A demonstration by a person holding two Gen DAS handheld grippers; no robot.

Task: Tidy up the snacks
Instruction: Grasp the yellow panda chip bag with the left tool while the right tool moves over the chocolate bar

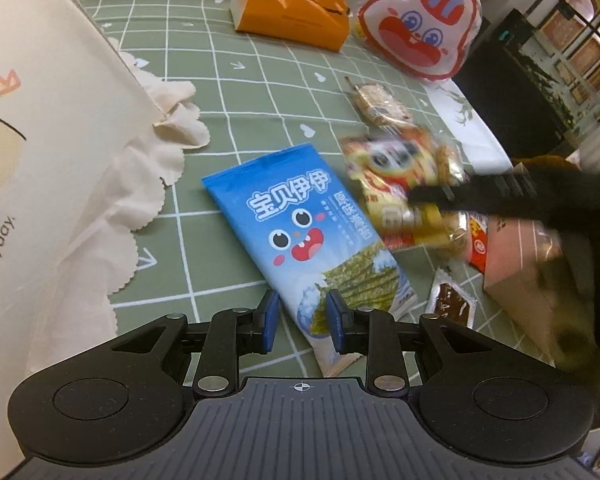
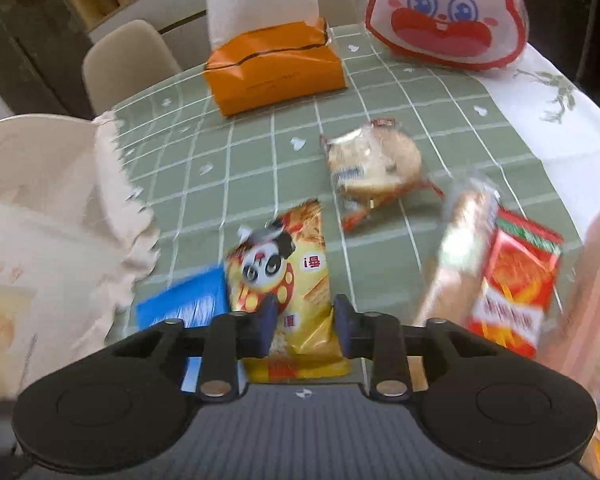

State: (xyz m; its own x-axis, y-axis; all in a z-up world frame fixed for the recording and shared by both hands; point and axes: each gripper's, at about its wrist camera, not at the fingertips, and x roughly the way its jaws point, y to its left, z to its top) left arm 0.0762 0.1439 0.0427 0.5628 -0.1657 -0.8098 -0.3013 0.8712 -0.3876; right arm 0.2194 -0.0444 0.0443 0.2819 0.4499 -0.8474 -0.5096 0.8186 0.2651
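Observation:
A blue seaweed pack lies flat on the green checked tablecloth. My left gripper hovers over its near end, jaws a narrow gap apart, nothing pinched. The same blue seaweed pack shows at the lower left in the right wrist view. My right gripper is shut on a yellow panda snack pack. In the left wrist view that yellow pack is blurred, with the right gripper's black fingers across it. A big cream bag with a scalloped rim stands at the left.
At the back are an orange tissue box and a rabbit-face bag. A round cracker pack lies mid-table. A long wrapped biscuit, a red pack and a pink box crowd the right. Chairs stand beyond.

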